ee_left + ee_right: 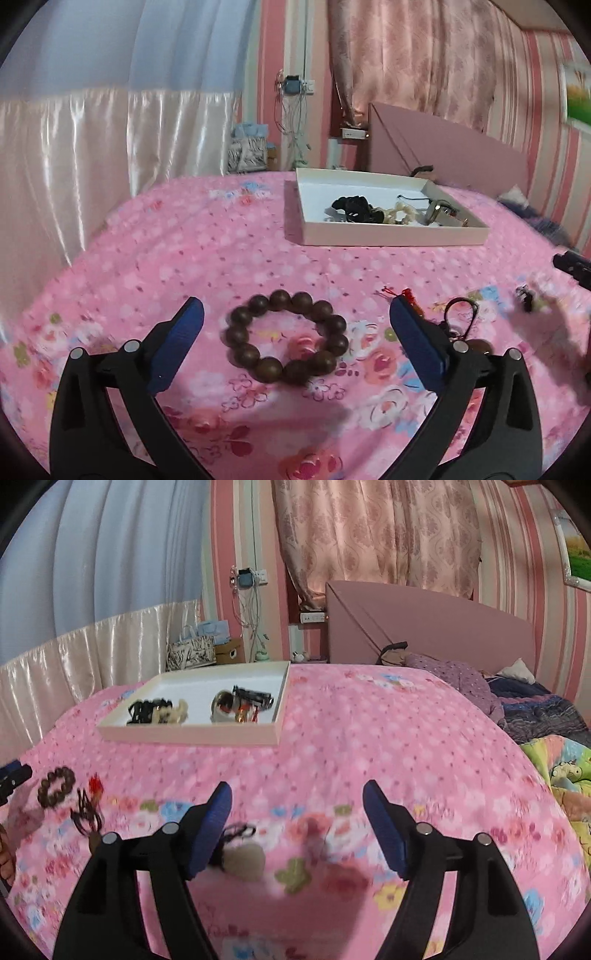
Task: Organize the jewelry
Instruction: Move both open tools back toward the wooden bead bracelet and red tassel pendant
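Note:
A brown wooden bead bracelet (287, 338) lies on the pink floral bedspread, between the wide-open fingers of my left gripper (295, 314); it also shows in the right wrist view (56, 787). A dark cord pendant with a red tassel (458, 321) lies just right of the left gripper's right finger (417, 343). My right gripper (297, 797) is open and empty above the bedspread. A pale stone pendant on a black cord (242, 854) lies beside its left finger (210, 834). A white tray (391, 236) (192, 734) farther back holds several jewelry pieces.
A pink headboard (436, 627) and curtains stand behind the bed. Rumpled purple and green bedding (535, 716) lies at the right. Bags and a box (201, 650) sit on the floor beyond the bed. A small dark jewelry piece (526, 295) lies at the far right.

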